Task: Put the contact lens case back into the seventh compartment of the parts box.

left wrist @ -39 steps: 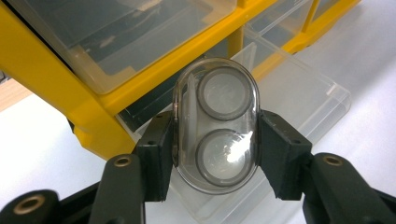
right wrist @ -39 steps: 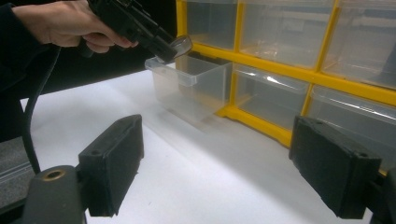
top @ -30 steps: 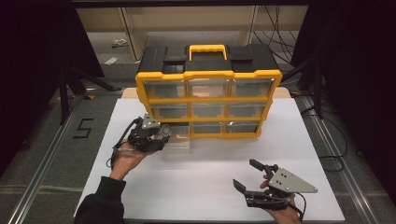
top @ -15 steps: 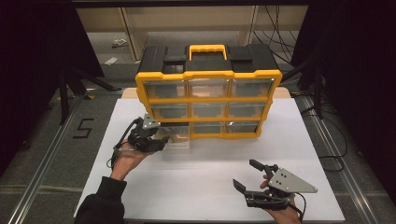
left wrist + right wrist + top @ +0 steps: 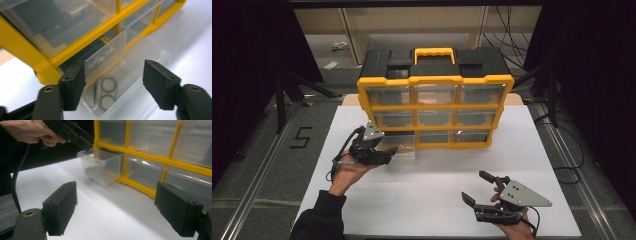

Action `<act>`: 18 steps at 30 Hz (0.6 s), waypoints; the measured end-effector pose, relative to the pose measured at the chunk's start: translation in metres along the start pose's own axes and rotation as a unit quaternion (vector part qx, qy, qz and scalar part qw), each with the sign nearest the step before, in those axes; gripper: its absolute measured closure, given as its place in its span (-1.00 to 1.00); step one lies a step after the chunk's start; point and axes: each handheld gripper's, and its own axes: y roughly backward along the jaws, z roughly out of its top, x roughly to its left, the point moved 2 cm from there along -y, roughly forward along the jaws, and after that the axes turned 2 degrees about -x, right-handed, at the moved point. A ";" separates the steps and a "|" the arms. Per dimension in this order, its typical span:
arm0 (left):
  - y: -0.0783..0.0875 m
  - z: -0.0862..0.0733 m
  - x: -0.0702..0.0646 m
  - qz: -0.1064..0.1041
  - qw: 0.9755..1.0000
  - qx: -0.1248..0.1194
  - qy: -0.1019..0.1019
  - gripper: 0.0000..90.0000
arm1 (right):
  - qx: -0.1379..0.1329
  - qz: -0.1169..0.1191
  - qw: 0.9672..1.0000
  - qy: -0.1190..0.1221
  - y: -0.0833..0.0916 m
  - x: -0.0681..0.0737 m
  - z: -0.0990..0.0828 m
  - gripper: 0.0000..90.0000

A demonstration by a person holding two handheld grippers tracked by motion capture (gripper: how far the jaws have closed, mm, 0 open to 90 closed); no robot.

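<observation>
The clear plastic drawer (image 5: 117, 82) is pulled out of the bottom-left slot of the yellow-framed organiser cabinet with clear drawers and a black top (image 5: 434, 107), resting on the white surface (image 5: 437, 185) toward its left edge. Inside it lies a metal double-ring piece (image 5: 106, 92). Straddling the drawer's front end are the left tongs (image 5: 113, 86), released: the jaws have just been opening, one at the drawer's near corner, the other standing apart from its wall, drawer between them but not pressed. Out by the near right corner of the surface, well apart from the drawer, the right tongs (image 5: 479, 192) hang wide open with nothing between the jaws, pointing toward the cabinet.
</observation>
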 end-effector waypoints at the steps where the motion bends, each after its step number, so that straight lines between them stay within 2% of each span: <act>1: 0.001 0.000 -0.001 -0.002 1.000 -0.005 0.000 -0.35 | -0.001 0.000 1.000 0.000 0.000 0.000 0.000 -0.57; 3: 0.003 0.000 -0.003 -0.003 1.000 -0.008 -0.004 -0.47 | 0.000 0.000 1.000 0.000 0.000 0.000 0.000 -0.57; 6: 0.005 -0.001 -0.005 -0.009 1.000 -0.015 0.002 -0.56 | 0.000 0.000 1.000 0.000 0.000 0.000 0.000 -0.57; 13: 0.011 -0.004 -0.008 -0.037 0.998 -0.045 0.014 -0.61 | 0.000 0.000 1.000 0.000 0.000 0.000 0.000 -0.57; 18: 0.012 -0.007 -0.013 -0.040 0.997 -0.060 0.009 -0.62 | 0.000 0.000 1.000 -0.001 0.000 0.000 0.000 -0.57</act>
